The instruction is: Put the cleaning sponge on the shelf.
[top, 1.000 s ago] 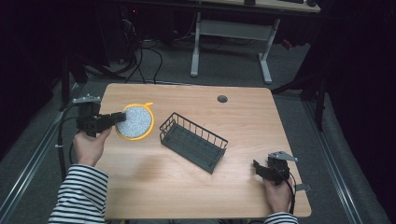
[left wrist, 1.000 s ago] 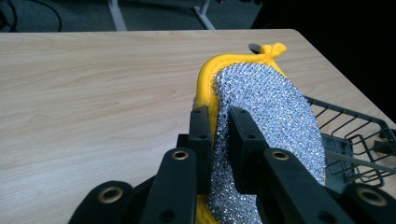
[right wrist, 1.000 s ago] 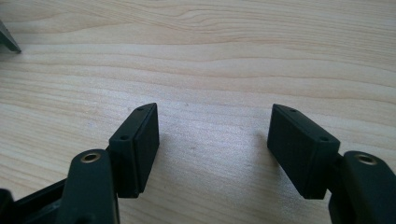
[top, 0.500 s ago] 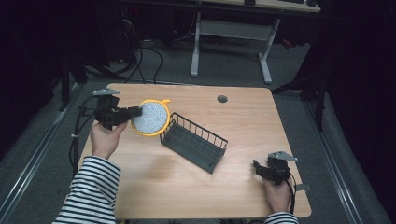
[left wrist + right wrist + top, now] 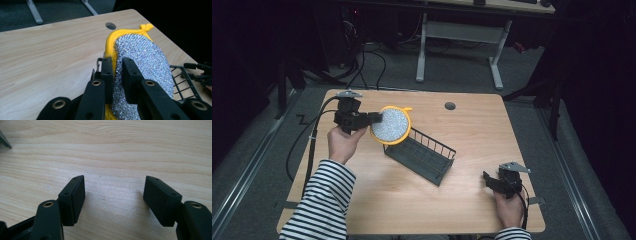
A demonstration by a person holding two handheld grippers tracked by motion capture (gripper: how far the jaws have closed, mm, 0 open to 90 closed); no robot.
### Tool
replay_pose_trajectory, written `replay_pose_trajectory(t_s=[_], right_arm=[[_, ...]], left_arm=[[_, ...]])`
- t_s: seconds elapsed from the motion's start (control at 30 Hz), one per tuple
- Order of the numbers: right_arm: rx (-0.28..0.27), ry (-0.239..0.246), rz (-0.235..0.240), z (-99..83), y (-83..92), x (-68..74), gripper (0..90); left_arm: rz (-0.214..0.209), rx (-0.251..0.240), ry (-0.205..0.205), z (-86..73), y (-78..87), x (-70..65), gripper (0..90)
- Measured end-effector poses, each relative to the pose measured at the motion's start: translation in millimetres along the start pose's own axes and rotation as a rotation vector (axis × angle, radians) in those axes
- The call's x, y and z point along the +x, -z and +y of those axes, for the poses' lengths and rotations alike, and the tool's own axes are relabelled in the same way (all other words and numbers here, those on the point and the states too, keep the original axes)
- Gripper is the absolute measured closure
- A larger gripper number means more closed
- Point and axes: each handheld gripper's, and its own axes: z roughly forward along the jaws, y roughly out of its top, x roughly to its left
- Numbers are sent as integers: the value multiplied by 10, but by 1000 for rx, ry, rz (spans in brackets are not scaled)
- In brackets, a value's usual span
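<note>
From above, the left hand-held gripper pinches a round scouring pad, silver mesh rimmed in yellow, by its near edge, carried clear of the tabletop; just past its jaws and lower sits a black wire basket, the pad overhanging its nearest corner; the left forearm reaches forward in a striped sleeve. The right hand-held gripper rests low at the near right, well apart, wrist bent.

Along the left jaws, the pad stands on edge, clamped only at its rim; such a shallow bite on soft mesh could likely slip or twist, and the pad might catch the basket rim.

Ahead of the right hand-held gripper, jaws spread, lies bare tabletop.
</note>
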Motion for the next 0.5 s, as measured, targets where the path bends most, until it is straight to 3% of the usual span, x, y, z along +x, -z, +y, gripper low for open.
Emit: replay_pose_trajectory(t_s=[0.5], right_arm=[[0,1,2,0,0,3,340]], left_arm=[[-46,36,-51,144,-330,-203,807]])
